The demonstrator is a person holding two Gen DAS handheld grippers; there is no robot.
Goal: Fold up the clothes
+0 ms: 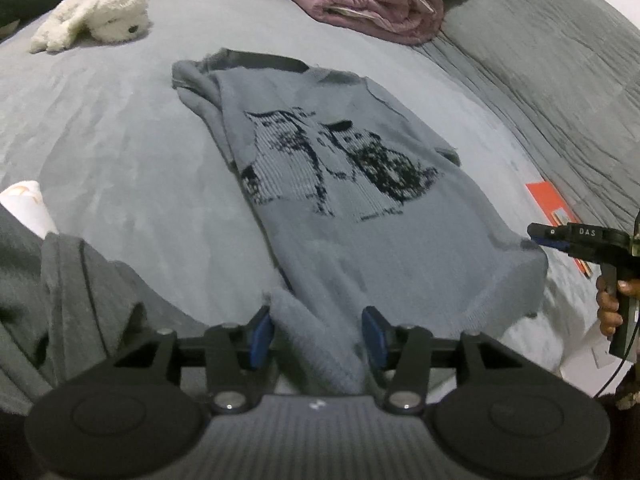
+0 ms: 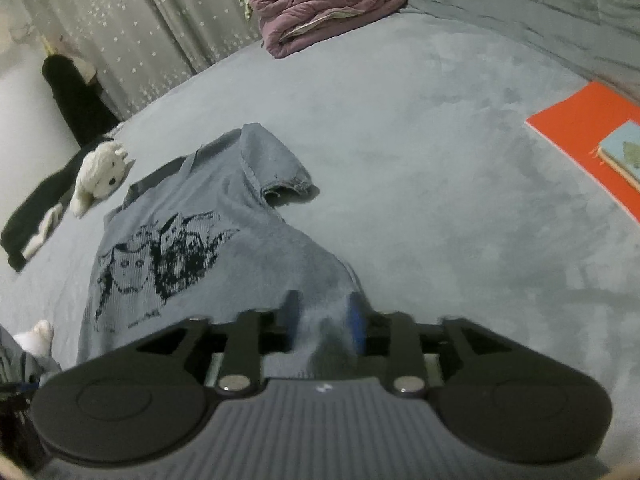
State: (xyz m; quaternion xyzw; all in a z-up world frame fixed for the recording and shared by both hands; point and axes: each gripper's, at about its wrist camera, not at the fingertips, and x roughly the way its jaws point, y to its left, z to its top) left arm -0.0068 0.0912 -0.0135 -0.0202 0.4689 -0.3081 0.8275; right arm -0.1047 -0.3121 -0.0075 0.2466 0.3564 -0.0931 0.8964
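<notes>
A grey-blue knit top [image 1: 360,240] with a black cat print lies flat on the grey bed [image 1: 120,140], collar at the far end and one short sleeve tucked along its left side. My left gripper [image 1: 318,332] stands open at the near left hem corner, with a slack bunch of hem between its blue pads. My right gripper [image 2: 325,316] is open over the near right hem corner of the top [image 2: 224,208], with loose cloth between its blurred pads. From the left wrist view, the right gripper [image 1: 538,236] shows at the hem's right edge, with a hand below it.
A white plush toy [image 1: 100,16] lies at the far left and a rolled purple quilt [image 1: 372,0] at the far end. An orange book [image 2: 580,140] sits to the right. A dark grey garment [image 1: 60,280] and a white sock [image 1: 24,204] lie near left.
</notes>
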